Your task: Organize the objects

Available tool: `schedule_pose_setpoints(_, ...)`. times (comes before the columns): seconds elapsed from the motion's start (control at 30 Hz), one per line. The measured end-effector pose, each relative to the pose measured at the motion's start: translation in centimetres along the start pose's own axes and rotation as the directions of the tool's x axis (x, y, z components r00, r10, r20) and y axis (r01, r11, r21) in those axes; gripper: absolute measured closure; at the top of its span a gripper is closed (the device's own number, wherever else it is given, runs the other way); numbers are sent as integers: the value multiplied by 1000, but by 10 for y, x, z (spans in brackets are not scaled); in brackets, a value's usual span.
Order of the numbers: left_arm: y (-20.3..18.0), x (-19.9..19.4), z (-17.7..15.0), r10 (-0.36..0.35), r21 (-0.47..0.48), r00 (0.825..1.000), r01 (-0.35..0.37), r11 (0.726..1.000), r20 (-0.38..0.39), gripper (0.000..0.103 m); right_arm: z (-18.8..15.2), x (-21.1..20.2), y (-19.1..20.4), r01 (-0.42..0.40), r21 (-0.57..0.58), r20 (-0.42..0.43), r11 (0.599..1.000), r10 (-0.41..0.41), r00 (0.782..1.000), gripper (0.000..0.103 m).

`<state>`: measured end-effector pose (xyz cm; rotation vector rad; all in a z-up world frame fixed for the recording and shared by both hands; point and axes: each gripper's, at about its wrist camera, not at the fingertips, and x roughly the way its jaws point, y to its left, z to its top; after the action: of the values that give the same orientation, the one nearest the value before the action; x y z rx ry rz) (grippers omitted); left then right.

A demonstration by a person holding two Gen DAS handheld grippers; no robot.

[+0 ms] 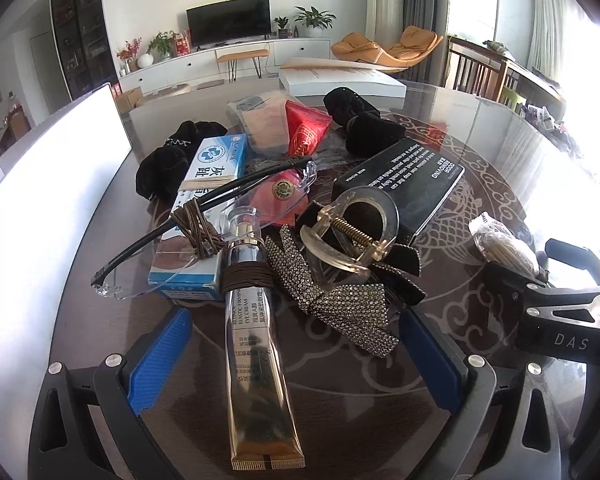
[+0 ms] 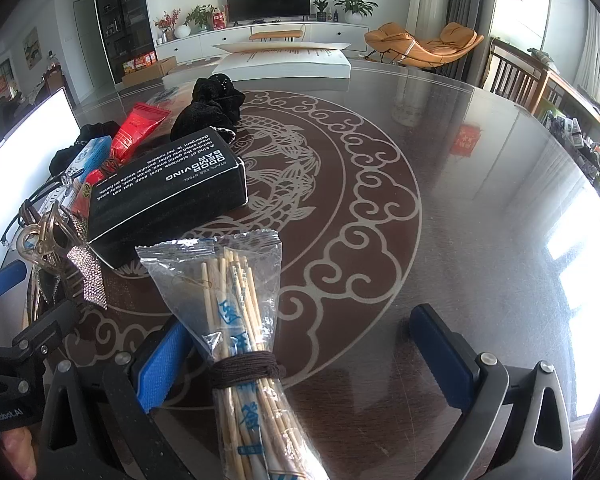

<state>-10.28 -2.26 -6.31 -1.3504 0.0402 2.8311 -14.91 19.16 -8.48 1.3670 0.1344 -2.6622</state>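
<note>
- The left gripper stands with its blue-padded fingers spread wide and nothing clamped; between them lies a gold-and-silver squeeze tube of eye cream, crimped end nearest the gripper, clear cap pointing away, a brown cord band wound round its neck
- Just beyond the left gripper's right finger lies a rhinestone-covered bow hair clip; a clear plastic claw clip with a brass spring rests on it
- Farther out: clear-lensed glasses with black arms over a blue-and-white carton; a black printed carton; a red foil packet; black velvet scrunchies; all on the dark, pattern-inlaid table
- The right gripper is likewise parted, gripping nothing; a clear plastic packet of wooden toothpicks, bound by a dark brown cord, lies between its fingers, just beside the left blue pad; whether they touch I cannot tell
- The packet holds pale sticks under blue printing; its sealed, serrated end points away from the right gripper, toward the black printed carton.
</note>
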Motion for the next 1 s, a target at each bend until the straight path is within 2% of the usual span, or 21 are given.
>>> schedule_pose_setpoints(0.3,7,0,1,-24,-33,1000,24,999,8,0,0,0,0,0,0,0,1000,0,1000,0)
schedule_pose_setpoints(1.0,6,-1,0,-28,-42,1000,28,999,8,0,0,0,0,-1,0,0,1000,1,1000,0)
